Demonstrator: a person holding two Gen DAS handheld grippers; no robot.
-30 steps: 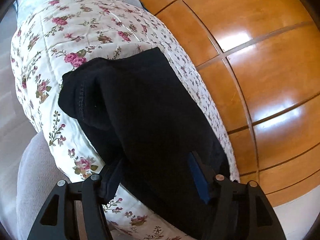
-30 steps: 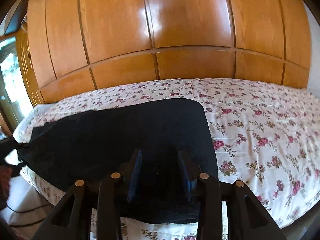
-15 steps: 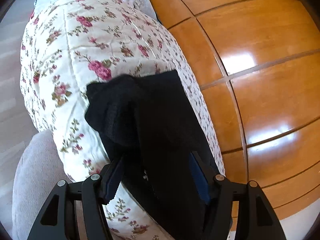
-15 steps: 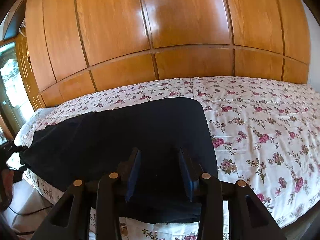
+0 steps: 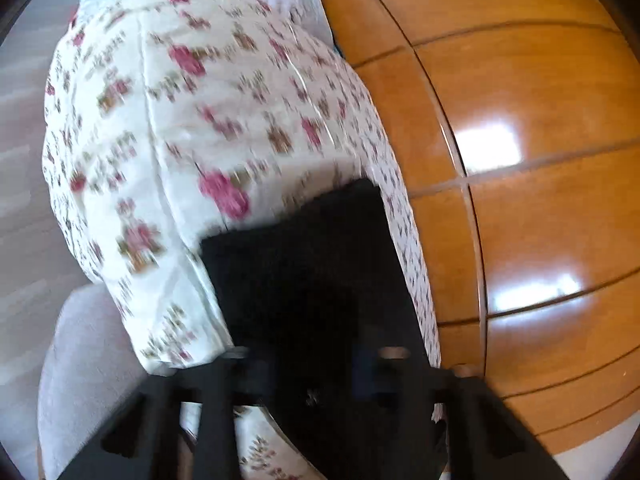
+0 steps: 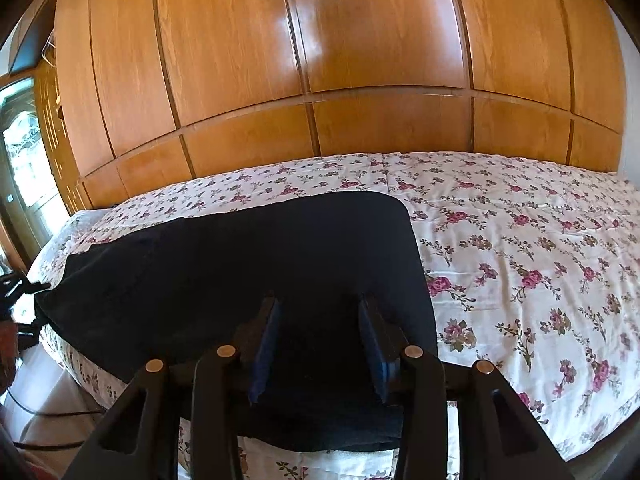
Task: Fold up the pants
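Apparently early | pants (image 6: pixel 240 272) laid lengthwise on floral bed (image 6: pixel 520 248), one fold judged done, cross-folds left | right hand-held gripper (image 6: pixel 320 344) parted over near edge, nothing gripped | left hand-held gripper (image 5: pixel 316 372) blurred, state cannot be told

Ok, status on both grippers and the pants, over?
Right gripper open, over pants. Left gripper blurred, state unclear. Pants flat on floral bedspread. Nothing in the way.
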